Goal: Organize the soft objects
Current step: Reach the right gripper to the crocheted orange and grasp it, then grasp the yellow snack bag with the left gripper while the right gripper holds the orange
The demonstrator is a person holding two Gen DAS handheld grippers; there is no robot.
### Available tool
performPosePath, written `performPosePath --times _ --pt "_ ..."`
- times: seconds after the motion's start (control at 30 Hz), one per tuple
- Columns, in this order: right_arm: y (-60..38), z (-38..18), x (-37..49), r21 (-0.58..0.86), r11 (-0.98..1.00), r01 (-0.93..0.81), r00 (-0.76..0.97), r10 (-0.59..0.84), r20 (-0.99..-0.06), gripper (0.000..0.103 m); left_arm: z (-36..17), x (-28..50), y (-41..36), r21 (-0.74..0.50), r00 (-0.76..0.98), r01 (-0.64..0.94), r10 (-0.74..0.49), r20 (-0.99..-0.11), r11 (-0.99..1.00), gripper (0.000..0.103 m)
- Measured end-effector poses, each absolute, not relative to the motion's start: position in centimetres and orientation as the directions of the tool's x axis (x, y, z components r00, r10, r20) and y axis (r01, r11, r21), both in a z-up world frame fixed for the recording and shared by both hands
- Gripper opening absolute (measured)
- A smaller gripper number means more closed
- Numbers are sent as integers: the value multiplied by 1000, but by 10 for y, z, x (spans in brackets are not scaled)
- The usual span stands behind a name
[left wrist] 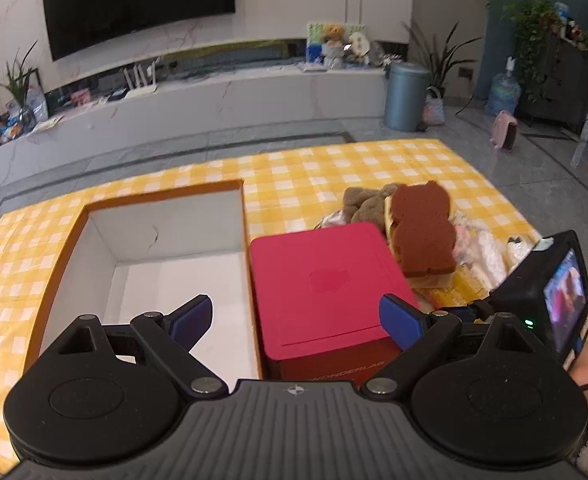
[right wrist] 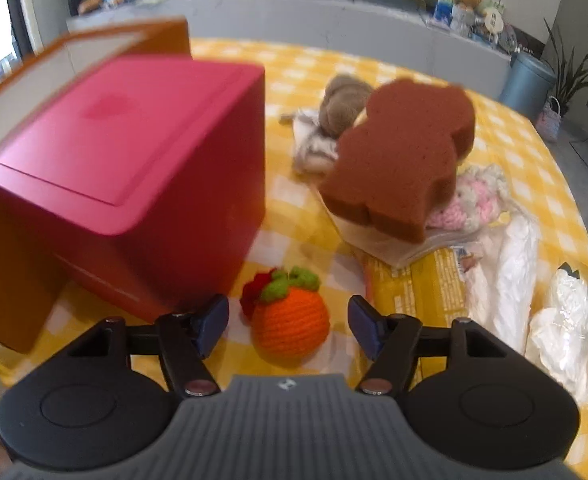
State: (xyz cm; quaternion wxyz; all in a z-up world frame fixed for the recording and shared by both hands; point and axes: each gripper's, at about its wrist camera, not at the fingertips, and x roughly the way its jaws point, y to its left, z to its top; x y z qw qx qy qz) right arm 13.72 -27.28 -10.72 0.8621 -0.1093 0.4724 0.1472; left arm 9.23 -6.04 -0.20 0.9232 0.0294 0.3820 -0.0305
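Note:
My right gripper [right wrist: 288,326] is open, its fingers on either side of an orange crocheted fruit [right wrist: 289,324] with a green top that lies on the yellow checked cloth. Behind it is a brown bear-shaped sponge [right wrist: 402,152] on a pile with a grey plush toy [right wrist: 344,104] and a pink-white knitted toy [right wrist: 474,196]. My left gripper [left wrist: 296,320] is open and empty, above the edge between an open orange box [left wrist: 165,248] with a white inside and a closed red box [left wrist: 326,284]. The sponge [left wrist: 422,228] and the plush [left wrist: 364,202] also show in the left wrist view.
The red box [right wrist: 125,152] stands just left of the crocheted fruit. A yellow packet [right wrist: 426,288] and white plastic bags [right wrist: 566,320] lie to the right. My right gripper's body [left wrist: 550,300] shows at the right of the left wrist view. A TV cabinet and a blue bin [left wrist: 406,96] stand beyond.

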Motion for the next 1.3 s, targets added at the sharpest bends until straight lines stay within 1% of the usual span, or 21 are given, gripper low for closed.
performPosePath --times 0.03,0.07,0.17,0.3,0.37,0.5,0.6,0.73,0.87,0.97,1.1,1.23,1.3 --pt "-272 -111 142 -51 932 -358 495 143 -857 50 -3 93 -60 28 702 75 -32 -711 997 103" --pt "-272 -114 145 -48 934 -355 482 139 -865 48 -4 93 -59 24 701 76 -36 -712 997 103" --pt "-281 -109 142 -28 947 -320 508 147 -849 47 -3 89 -57 24 707 80 -39 -706 997 103" --pt "-295 -87 128 13 956 -292 606 196 -771 47 -1 87 -59 28 713 78 -36 -700 997 103" --pt "-303 -72 120 12 968 -253 660 181 -729 47 -1 86 -62 12 711 92 -58 -701 996 103" --pt "-332 -47 104 2 995 -101 761 79 -644 47 0 92 -83 -32 695 162 -137 -705 986 103" --pt "-360 -34 93 -28 999 14 796 -29 -604 47 -1 96 -107 -73 682 211 -200 -703 975 103" --pt "-392 -27 82 -58 984 166 795 -169 -583 47 -10 108 -141 -153 630 266 -292 -720 952 103" --pt "-420 -27 77 -11 966 258 785 -216 -581 47 -28 121 -177 -215 586 311 -365 -723 926 103" --pt "-428 -27 69 14 963 270 790 -213 -575 46 -48 135 -203 -208 557 293 -344 -756 933 103" --pt "-435 -29 66 40 955 293 791 -219 -571 46 -79 154 -226 -130 517 207 -221 -827 970 103" --pt "-441 -32 63 59 951 303 791 -217 -572 46 -104 168 -233 -118 487 152 -178 -855 981 103" --pt "-444 -33 62 59 950 307 787 -219 -576 46 -112 174 -231 -138 489 94 -166 -857 986 103"
